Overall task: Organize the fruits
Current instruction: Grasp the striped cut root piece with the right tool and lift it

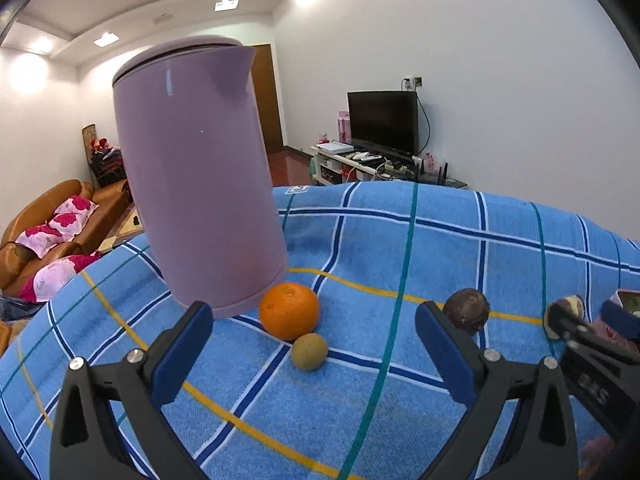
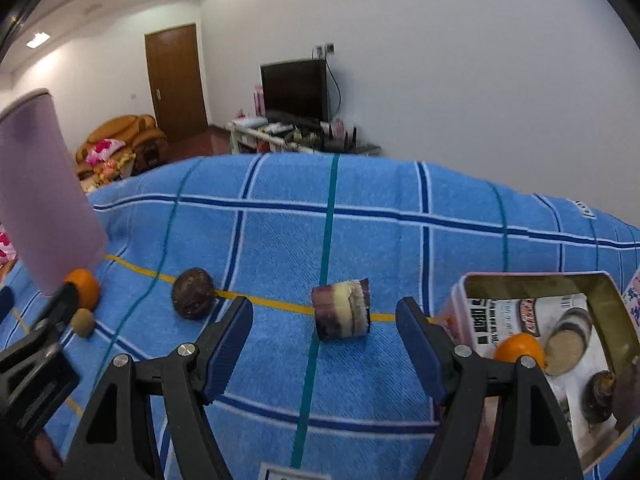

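Living-room setting: white walls, brown door, dark television on a low stand at the back; working surface is a counter covered by a blue checked cloth (image 2: pixel 360 208).

Left-wrist view, left to right: purple kettle (image 1: pixel 196 168) stands tall at centre left of the frame. Touching or just beside its base, an orange (image 1: pixel 289 310), with a small kiwi (image 1: pixel 309 351) directly below it in the frame, the two in contact or nearly so. Left tongs (image 1: pixel 314 344) stand wide with nothing gripped; orange and kiwi lie in the gap just ahead of the pads. Further right, a dark round fruit (image 1: pixel 467 311) sits just beyond the right-hand pad. The other tool enters at the far right edge.

Right-wrist view, left to right: kettle, orange and kiwi at the left edge, then the dark round fruit at centre left, then a short cut segment of purple sugarcane (image 2: pixel 341 308), then an open tin box (image 2: pixel 532 280) at lower right. Box already holds another orange, a cane piece and a dark fruit. Right tongs (image 2: pixel 324 336) are moderately wide and empty.

Key relation: cane segment lies straight ahead of the right tongs, centred between the pads and slightly beyond their tips. Its long axis runs roughly left to right across the frame, in line with the closing direction, so the pads would meet its cut ends. Right hand is clearly nearer to it; the box is just to its right. Judgement: cane is the likely next pick.
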The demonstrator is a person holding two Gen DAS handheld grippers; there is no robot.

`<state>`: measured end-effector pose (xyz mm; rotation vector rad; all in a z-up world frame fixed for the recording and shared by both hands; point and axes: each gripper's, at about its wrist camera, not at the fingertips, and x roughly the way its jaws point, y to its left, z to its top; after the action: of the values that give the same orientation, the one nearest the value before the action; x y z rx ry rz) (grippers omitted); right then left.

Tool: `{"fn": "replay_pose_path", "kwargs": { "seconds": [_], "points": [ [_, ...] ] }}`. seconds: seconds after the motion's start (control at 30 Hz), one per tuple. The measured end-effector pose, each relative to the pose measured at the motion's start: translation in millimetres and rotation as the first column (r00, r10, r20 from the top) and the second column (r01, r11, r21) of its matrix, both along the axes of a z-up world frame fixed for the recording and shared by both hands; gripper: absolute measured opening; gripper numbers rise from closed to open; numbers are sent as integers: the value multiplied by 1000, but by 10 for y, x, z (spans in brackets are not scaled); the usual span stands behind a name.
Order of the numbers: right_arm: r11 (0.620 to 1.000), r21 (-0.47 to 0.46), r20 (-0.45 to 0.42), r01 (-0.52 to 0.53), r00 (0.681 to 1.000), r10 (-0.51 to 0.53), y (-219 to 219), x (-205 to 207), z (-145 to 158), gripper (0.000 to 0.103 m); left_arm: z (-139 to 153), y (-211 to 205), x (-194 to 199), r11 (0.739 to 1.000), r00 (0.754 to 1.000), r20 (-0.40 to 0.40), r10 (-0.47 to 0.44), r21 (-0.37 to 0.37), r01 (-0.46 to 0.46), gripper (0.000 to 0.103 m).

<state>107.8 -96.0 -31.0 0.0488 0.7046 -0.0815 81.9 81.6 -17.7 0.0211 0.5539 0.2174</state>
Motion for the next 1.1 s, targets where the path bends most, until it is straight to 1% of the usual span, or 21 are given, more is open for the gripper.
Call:
{"fn": "replay_pose_path", "kwargs": {
  "seconds": [0.1, 0.2, 0.27, 0.3, 0.37, 0.4, 0.43, 0.57, 0.63, 0.67, 0.7, 0.83, 0.93, 1.1],
  "points": [
    [1000, 11, -60, -10, 998, 11, 11, 179, -78, 75, -11, 21, 9, 1000, 1000, -6, 8, -2, -8, 103],
    [1000, -18, -105, -17, 994, 15, 61, 311, -137, 74, -20, 23, 18, 1000, 1000, -17, 7, -5, -7, 103],
    [1000, -15, -130, -9, 992, 7, 45, 368, -177, 72, -25, 22, 17, 1000, 1000, -23, 7, -5, -7, 103],
    [1000, -7, -149, -3, 989, 2, 25, 416, -206, 69, -28, 23, 21, 1000, 1000, -27, 7, -5, -7, 103],
    [1000, -2, -177, 10, 984, -10, -7, 485, -249, 61, -28, 26, 31, 1000, 999, -32, 8, -6, -9, 103],
    [1000, 6, -191, 22, 981, -20, -37, 520, -271, 55, -29, 26, 30, 1000, 999, -33, 7, -6, -7, 103],
    [1000, 15, -188, 26, 982, -22, -59, 532, -269, 45, -32, 24, 27, 1000, 999, -33, 5, -4, -5, 103],
    [1000, 25, -180, -3, 984, 7, -71, 523, -254, 42, -27, -20, 7, 1000, 999, -28, -19, 9, 19, 103],
    [998, 54, -157, -28, 987, 37, -67, 442, -230, 42, -24, -42, 0, 999, 999, -26, -31, 15, 31, 103],
    [997, 62, -131, -40, 990, 47, -58, 380, -196, 42, -23, -50, -1, 999, 999, -26, -37, 15, 37, 103],
    [997, 62, -91, -55, 994, 61, -49, 277, -136, 42, -24, -54, -3, 999, 999, -26, -42, 14, 42, 103],
    [996, 32, 4, -87, 996, 87, -5, -60, -23, 42, -16, -56, -16, 998, 998, -17, -67, 1, 67, 103],
    [997, 20, 91, -78, 993, 76, -34, -393, 72, 42, -12, -68, -16, 996, 996, -15, -92, -8, 92, 103],
    [999, 38, 176, -27, 984, 20, -140, -632, 186, 42, 7, -161, -53, 989, 989, 3, -145, -5, 145, 103]
  ]
}}
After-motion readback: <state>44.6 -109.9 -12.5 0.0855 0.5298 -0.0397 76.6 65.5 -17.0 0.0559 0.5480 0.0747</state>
